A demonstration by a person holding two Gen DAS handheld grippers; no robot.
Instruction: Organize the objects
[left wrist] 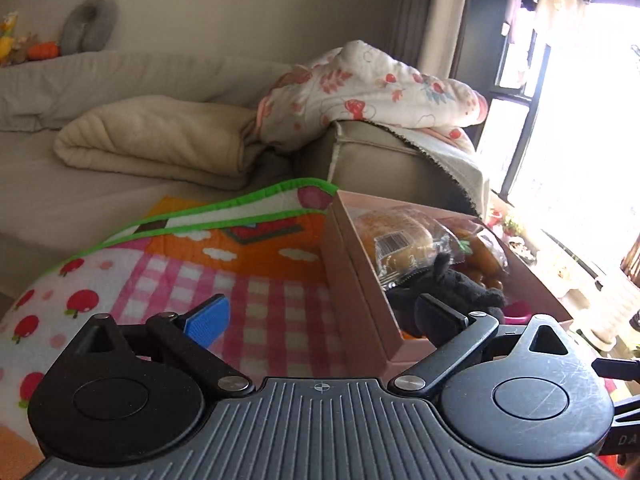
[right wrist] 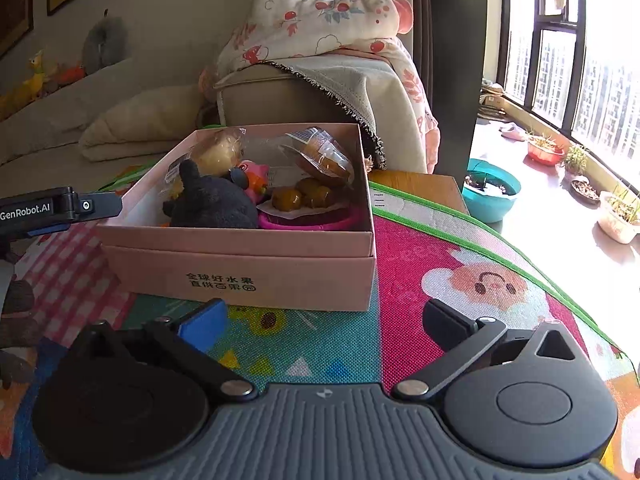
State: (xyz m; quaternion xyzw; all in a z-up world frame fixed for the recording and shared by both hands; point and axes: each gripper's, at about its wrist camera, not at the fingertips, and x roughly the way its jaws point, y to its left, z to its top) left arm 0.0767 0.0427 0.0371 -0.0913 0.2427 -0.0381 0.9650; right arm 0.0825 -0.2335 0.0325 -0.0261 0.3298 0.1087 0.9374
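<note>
Left wrist view: I am holding my left gripper (left wrist: 324, 316) with its jaws spread wide and nothing between them. It is hovering over the colourful play mat (left wrist: 192, 264), at the near left corner of the pink box (left wrist: 356, 280). The box is sitting on the mat in front of the sofa (left wrist: 120, 80). Inside it a wrapped bun (left wrist: 392, 236) is lying toward the back, a black plush toy (left wrist: 452, 284) toward the front, and orange-brown fruit in plastic (left wrist: 480, 256) beside them.

Right wrist view: I am holding my right gripper (right wrist: 324, 322) with its jaws fully apart and empty, above the play mat (right wrist: 440, 264) and just in front of the box's (right wrist: 240, 268) printed front wall. The box is standing open. The black plush toy (right wrist: 216, 200) is lying at its front left, a pink toy (right wrist: 254, 178) behind it, the wrapped bun (right wrist: 218, 152) at the back left, a packaged cake (right wrist: 324, 156) at the back right, and round brown fruit (right wrist: 304, 196) on a pink dish (right wrist: 320, 222). My left gripper (right wrist: 86, 206) is reaching in from the left edge, beside the box's left wall.
</note>
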